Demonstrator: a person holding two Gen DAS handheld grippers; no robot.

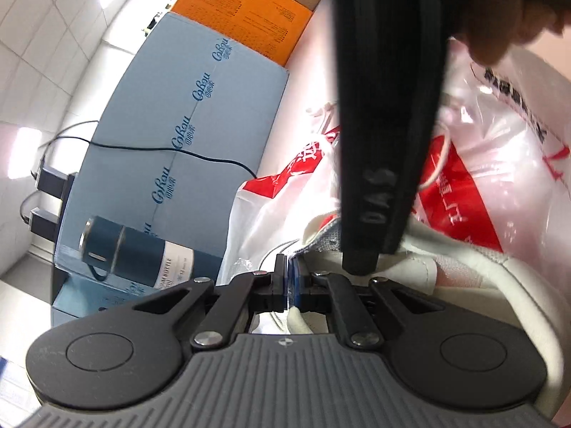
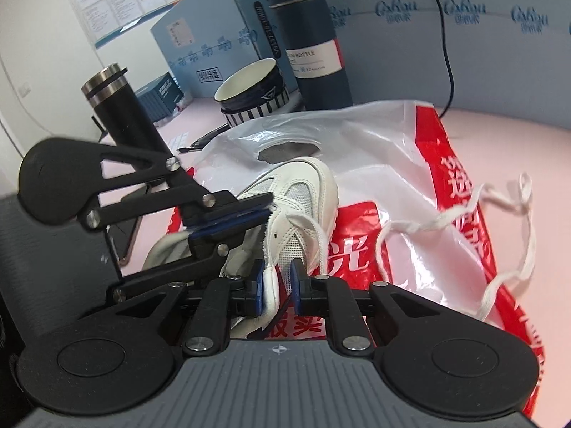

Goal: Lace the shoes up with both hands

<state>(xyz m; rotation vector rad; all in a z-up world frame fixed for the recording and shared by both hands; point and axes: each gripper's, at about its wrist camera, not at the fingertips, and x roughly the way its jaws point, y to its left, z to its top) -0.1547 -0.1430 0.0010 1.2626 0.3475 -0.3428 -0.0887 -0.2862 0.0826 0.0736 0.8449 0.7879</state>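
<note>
Meanwhile, both tools [image 1: 289,285] [image 2: 277,283] clamped narrow on the white shoe's [image 2: 299,192] edge, lace [image 2: 499,214] loose rightward.

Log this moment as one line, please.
left gripper: shut on shoe upper | right gripper: clamping shoe edge | lace: loose on plastic bag
</note>
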